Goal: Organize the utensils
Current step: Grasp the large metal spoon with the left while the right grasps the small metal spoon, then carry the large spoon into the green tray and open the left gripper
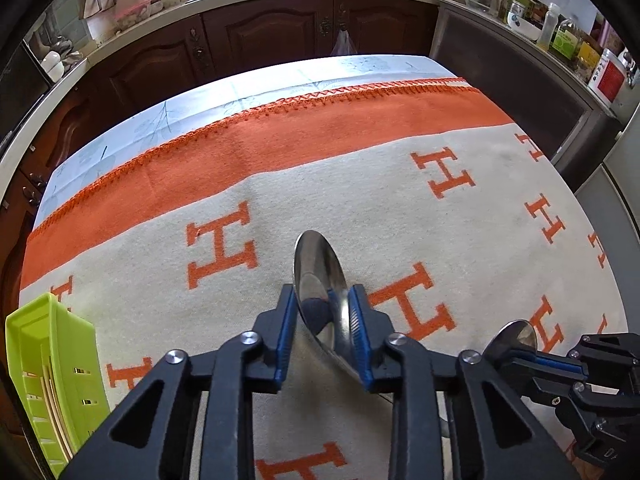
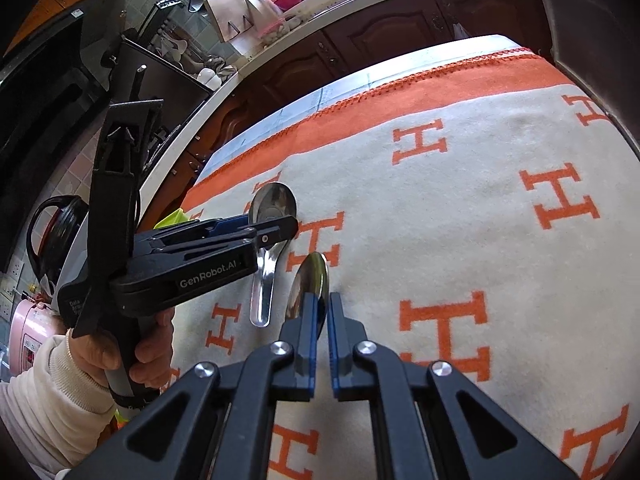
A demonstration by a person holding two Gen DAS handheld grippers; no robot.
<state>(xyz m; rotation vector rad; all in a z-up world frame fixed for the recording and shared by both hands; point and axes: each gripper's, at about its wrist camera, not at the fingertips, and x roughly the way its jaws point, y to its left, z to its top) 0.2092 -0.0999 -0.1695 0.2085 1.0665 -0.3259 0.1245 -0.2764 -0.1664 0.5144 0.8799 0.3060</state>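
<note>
Above the cream-and-orange blanket [image 1: 360,200], which is patterned with orange letters H, two steel spoons are being held clear of the cloth. The first spoon [image 1: 320,280] is being clamped at the bowl between the blue pads of the left gripper [image 1: 323,300], with the jaws closed down to the width of the bowl. In the right wrist view this spoon [image 2: 272,208] is being shown with its bowl uppermost and its handle hanging down below the jaws. The second spoon [image 2: 310,284] is being gripped by the right gripper [image 2: 322,312], whose jaws are almost fully closed on the edge of the bowl; the same spoon [image 1: 516,336] is being seen at the lower right of the left wrist view. A green slotted basket [image 1: 60,380] is being kept at the left edge of the blanket, well apart from both spoons.
</note>
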